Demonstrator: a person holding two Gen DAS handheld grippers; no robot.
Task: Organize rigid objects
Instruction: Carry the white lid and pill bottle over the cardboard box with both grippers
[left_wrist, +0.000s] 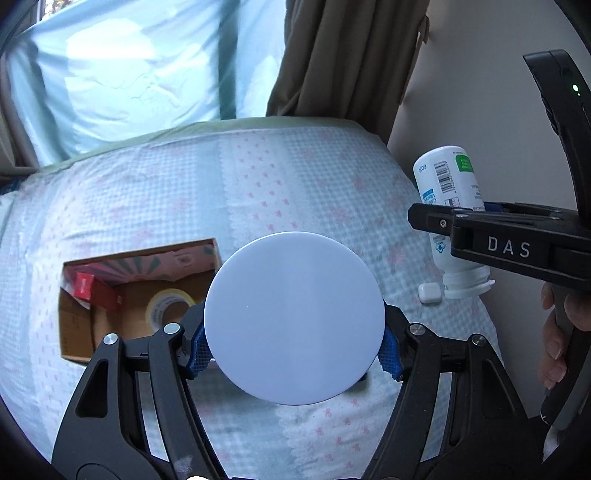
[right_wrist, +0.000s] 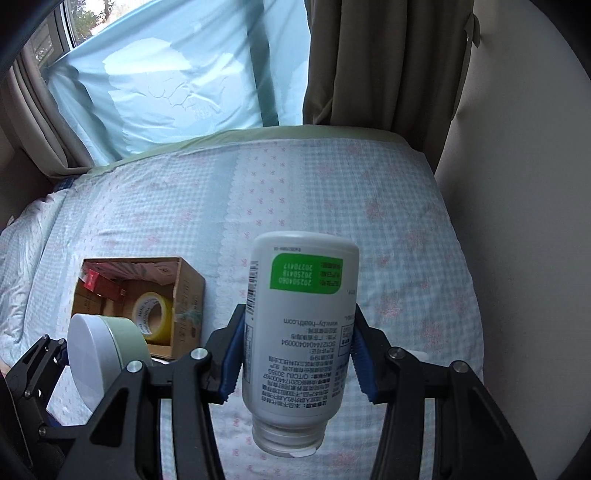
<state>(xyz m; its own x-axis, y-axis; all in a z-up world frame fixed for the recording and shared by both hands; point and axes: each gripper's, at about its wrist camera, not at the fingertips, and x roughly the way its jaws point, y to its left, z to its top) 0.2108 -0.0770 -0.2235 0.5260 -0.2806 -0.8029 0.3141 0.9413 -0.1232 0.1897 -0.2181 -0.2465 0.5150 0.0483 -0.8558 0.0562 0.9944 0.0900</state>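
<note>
Held between the blue pads (left_wrist: 201, 347) of the left gripper (left_wrist: 295, 350) is a round jar (left_wrist: 293, 317), its white flat face turned to the camera and filling the gap between the fingers. From the right wrist view the same jar (right_wrist: 101, 356) shows a white lid and a pale green body, lying on its side in that gripper off to the left.

Ahead and to the left of the left gripper sits an open box (left_wrist: 138, 295) on the bed (left_wrist: 258, 177). Inside it stand a yellow tape roll (left_wrist: 168, 308) and a red carton (left_wrist: 94, 291) against the far-left corner, with a pink patterned sheet along the back wall. A small white earbud case (left_wrist: 429, 293) lies on the bed ahead and to the right, just beside the bottle's cap end.

The right gripper (right_wrist: 299, 356) clamps a white bottle (right_wrist: 299, 332) by its middle, upside down, cap end hanging nearest the camera and base pointing away; a green label patch and barcode show on its side. In the left wrist view the bottle (left_wrist: 448, 184) is off to the right, raised above the bed. The box (right_wrist: 144, 299) lies ahead and left of the right gripper, the tape roll (right_wrist: 153, 312) visible inside.

A curtain (right_wrist: 388, 62) hangs beyond the bed's far edge.
</note>
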